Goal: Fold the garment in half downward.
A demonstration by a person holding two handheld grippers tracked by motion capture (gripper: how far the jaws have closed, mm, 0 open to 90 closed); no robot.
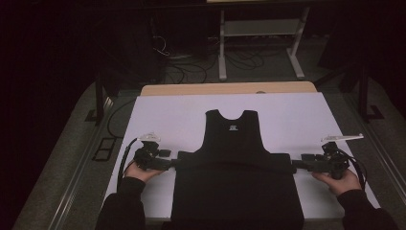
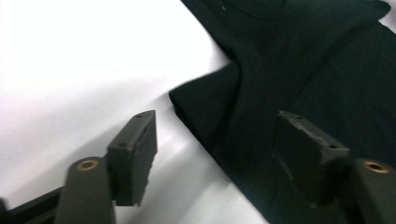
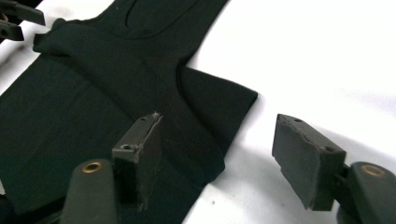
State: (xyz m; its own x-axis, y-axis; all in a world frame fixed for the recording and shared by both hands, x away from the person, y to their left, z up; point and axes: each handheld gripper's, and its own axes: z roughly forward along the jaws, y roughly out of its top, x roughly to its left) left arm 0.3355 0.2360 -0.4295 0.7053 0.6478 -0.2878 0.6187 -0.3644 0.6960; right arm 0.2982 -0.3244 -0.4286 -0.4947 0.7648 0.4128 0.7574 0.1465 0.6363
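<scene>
While the black sleeveless top (image 1: 233,167) is spread flat on the white table cover (image 1: 182,112), a gripper is held at each end of a fold that runs across the garment from left to right. In the high view the neck and shoulder straps are seen lying toward the far side, over the wider lower part, which reaches the near edge of the table. The left gripper (image 1: 168,163) is held level in the person's left hand (image 1: 139,172) at the left end of the fold, and the right gripper (image 1: 300,166) is held in the right hand (image 1: 341,180) at the right end, both pointing inward toward the cloth.

In the left gripper view the jaws are seen standing apart: one is over the bare white cover, the other is over the dark fabric, and the corner of the folded cloth (image 2: 201,100) is seen lying beyond and between them, not pinched. In the right gripper view the jaws are likewise spread, one over the fabric and one over the white cover, and the folded corner (image 3: 233,100) is left free of the pads. The left gripper's jaw tips are seen far off at the upper left of that view, at the other end of the fold.
</scene>
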